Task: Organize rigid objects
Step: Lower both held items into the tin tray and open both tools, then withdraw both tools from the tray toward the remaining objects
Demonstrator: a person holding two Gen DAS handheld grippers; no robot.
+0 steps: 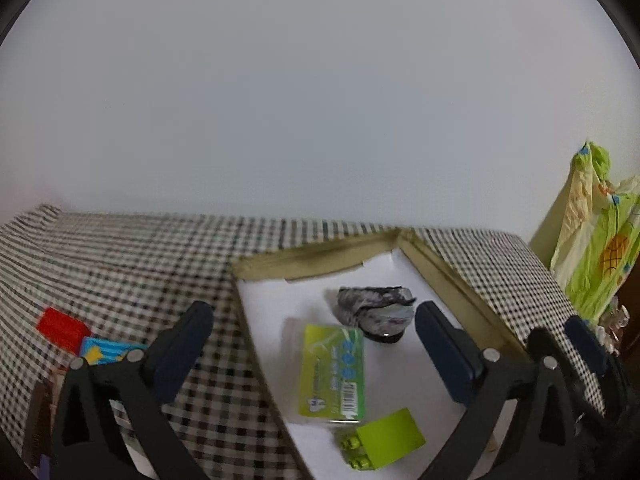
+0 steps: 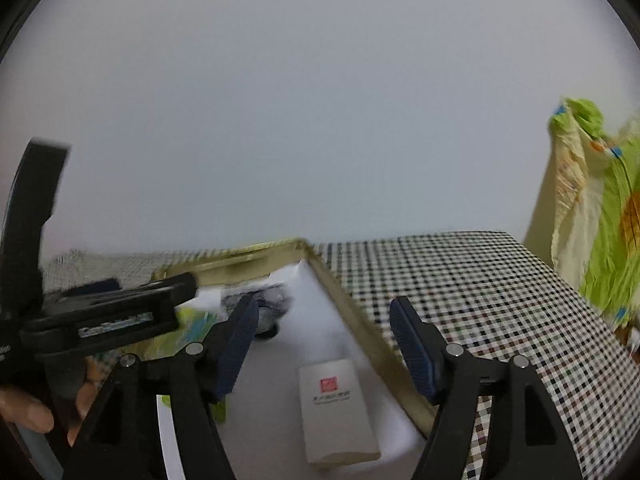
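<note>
Both hand-held grippers agape above tray (image 1: 436,268).

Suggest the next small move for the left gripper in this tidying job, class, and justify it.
Probably swing the left gripper left toward the red block and the blue block. Its fingers are open and empty, and both blocks lie on the checkered cloth, outside the tray holding the other items.

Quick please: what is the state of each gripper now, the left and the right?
Left gripper: jaws open, holding nothing.
Right gripper: jaws open, holding nothing.
</note>
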